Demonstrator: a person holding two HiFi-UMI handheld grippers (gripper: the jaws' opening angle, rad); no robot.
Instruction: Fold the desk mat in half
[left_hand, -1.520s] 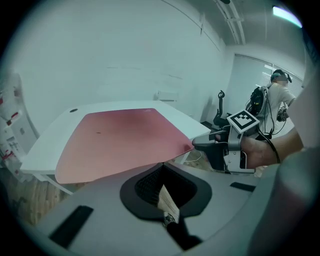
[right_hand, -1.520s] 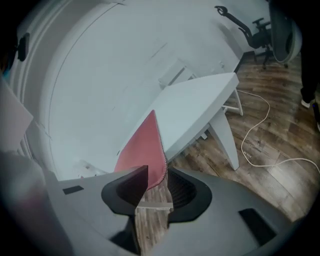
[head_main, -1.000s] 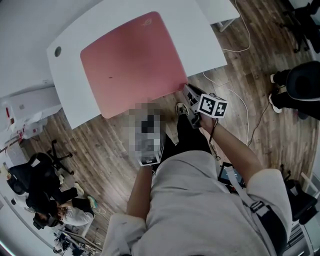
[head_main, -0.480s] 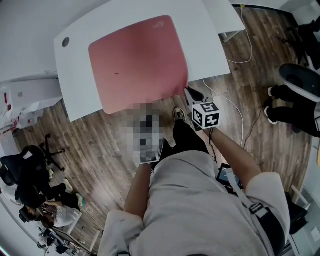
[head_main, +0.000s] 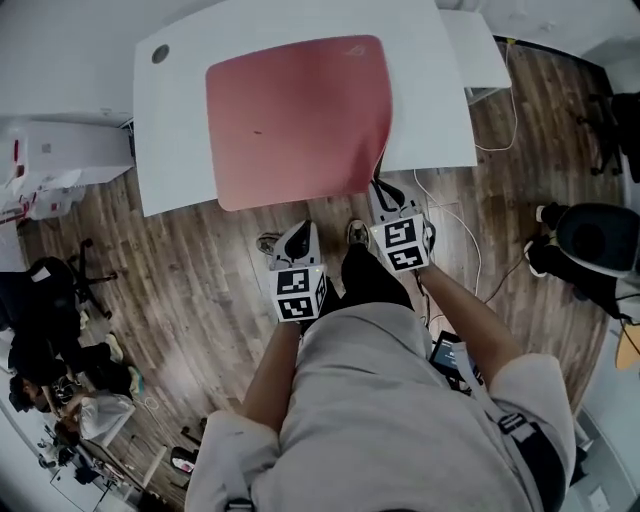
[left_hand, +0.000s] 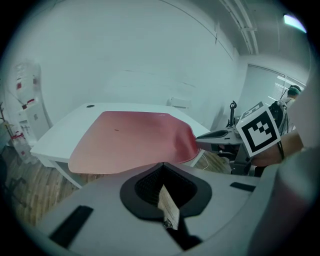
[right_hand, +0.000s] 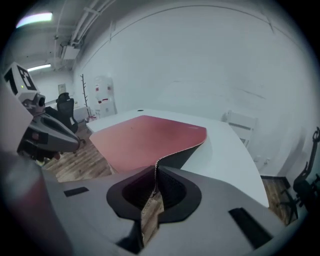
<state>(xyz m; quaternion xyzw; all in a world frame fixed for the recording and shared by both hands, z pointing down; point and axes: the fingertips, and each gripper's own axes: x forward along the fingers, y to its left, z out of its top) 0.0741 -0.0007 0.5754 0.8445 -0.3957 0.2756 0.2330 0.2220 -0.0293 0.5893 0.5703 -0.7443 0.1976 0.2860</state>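
Desk mat (head_main: 300, 115), pink and still flat, lies on the white desk (head_main: 430, 120) with its near edge hanging a little over the front. Compared with a second ago, the right gripper (head_main: 381, 192) stays at the mat's near right corner, and its own view now shows the jaws clenched on that corner, the edge curling up so the dark underside (right_hand: 180, 156) shows. That suggests the grasp is made and the fold can start from this side.

The left gripper (head_main: 298, 232), earlier under a mosaic patch, is now plain. It is held low over the wooden floor (head_main: 200, 270), apart from the mat, jaws all but closed on nothing.

From the head view the pinch itself is too small to judge.
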